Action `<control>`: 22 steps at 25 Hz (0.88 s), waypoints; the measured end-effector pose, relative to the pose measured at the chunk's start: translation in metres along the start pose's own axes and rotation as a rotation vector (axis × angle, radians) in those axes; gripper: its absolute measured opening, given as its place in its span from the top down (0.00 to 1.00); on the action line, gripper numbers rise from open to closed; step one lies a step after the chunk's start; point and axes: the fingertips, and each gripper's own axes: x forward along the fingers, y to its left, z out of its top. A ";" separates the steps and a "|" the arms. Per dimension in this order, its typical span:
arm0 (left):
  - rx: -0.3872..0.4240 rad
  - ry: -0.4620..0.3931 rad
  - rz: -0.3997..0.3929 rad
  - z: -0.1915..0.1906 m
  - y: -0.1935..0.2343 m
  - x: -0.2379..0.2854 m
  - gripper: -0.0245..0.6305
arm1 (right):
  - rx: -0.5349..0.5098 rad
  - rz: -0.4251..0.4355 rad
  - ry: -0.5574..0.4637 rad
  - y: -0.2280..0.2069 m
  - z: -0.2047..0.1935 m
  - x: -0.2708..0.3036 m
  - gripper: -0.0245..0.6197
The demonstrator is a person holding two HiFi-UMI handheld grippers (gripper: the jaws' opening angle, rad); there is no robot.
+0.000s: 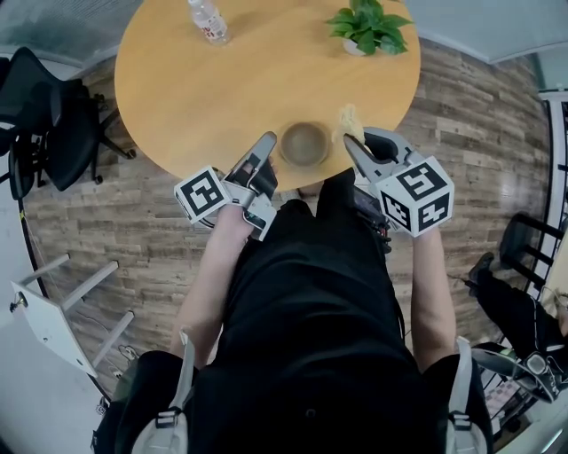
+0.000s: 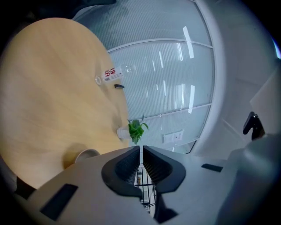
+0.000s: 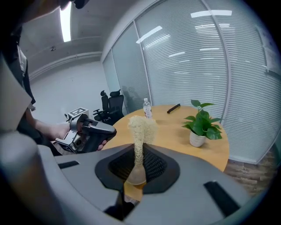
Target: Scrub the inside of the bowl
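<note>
Your left gripper (image 2: 141, 153): the jaws are drawn almost together with only a thin slit between the pads, and nothing is in them. In the head view it sits just left of the bowl, at the table's near edge.
Your right gripper (image 3: 137, 169): it is clenched on the handle of a scrubber (image 3: 141, 126), whose pale fibrous head stands up past the jaw tips.
Bowl (image 1: 304, 144): it stands upright on the round wooden table (image 1: 222, 89), near the edge closest to you and between your two grippers. Neither gripper touches it.
Scrubber head: it is just beside the bowl's right rim and seems to be clear of it, though the head view is too small to be sure.
Far side of the table: a water bottle (image 1: 209, 19), a potted plant (image 1: 368, 27) and a dark pen (image 3: 173, 107).
Floor: a black office chair (image 1: 53, 124) stands to the left of the table.
</note>
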 end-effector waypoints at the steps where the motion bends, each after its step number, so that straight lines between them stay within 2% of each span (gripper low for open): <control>1: 0.022 0.000 -0.007 0.000 -0.009 0.000 0.91 | 0.000 0.001 -0.018 0.001 0.006 -0.003 0.90; 3: 0.083 0.004 -0.009 -0.001 -0.024 -0.002 0.93 | 0.003 0.002 -0.053 0.004 0.016 -0.011 0.90; 5: 0.191 0.011 0.002 0.000 -0.037 -0.005 0.94 | 0.013 0.002 -0.096 0.006 0.026 -0.020 0.90; 8: 0.457 0.033 -0.012 0.002 -0.070 -0.004 0.94 | 0.031 0.014 -0.177 0.011 0.044 -0.035 0.90; 15: 0.962 0.077 -0.007 -0.020 -0.130 -0.002 0.94 | 0.035 0.122 -0.372 0.031 0.075 -0.066 0.90; 18: 1.061 0.095 -0.037 -0.031 -0.146 0.001 0.94 | 0.041 0.151 -0.405 0.038 0.078 -0.071 0.90; 22: 1.098 0.118 -0.028 -0.037 -0.143 -0.004 0.94 | 0.020 0.194 -0.390 0.050 0.075 -0.073 0.90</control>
